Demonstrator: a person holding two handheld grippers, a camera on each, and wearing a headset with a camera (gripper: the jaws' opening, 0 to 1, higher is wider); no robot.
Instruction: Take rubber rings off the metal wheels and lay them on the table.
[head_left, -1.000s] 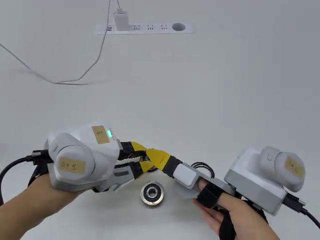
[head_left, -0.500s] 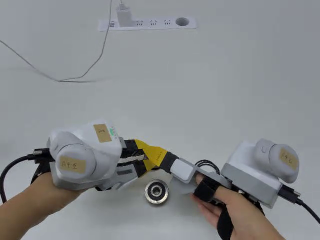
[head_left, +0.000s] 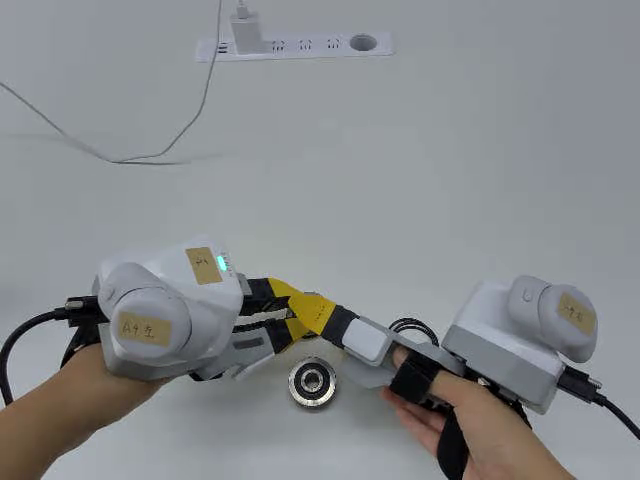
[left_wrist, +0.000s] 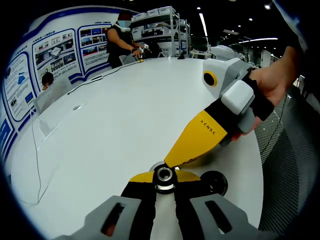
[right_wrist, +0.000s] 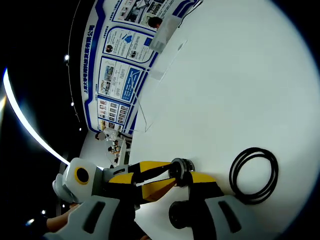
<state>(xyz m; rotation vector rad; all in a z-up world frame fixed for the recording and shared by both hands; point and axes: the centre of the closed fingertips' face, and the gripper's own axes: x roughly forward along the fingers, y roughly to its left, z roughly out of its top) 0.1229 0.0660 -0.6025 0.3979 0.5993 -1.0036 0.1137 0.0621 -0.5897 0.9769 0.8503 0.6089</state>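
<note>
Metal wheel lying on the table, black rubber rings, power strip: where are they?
metal wheel (head_left: 313, 381), head view, its centre.
rubber rings (right_wrist: 232, 175), right gripper view, left side of loop.
power strip (head_left: 300, 47), head view, white top.

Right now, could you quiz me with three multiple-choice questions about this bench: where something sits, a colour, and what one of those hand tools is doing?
1. Where is the loose wheel?
A. on the table, between the two grippers
B. inside a box
C. in a bare hand

2. What colour are the rubber rings lying on the table?
A. red
B. black
C. white

3. What is the left gripper doing?
A. gaping open over nothing
B. shut on a spoon
C. shut on a small held wheel

Answers: 1 A, the head view shows it lying on the table just below the jaws. 2 B, the right gripper view shows black loops. 3 C, the left gripper view shows its jaws clamped on that wheel.
</note>
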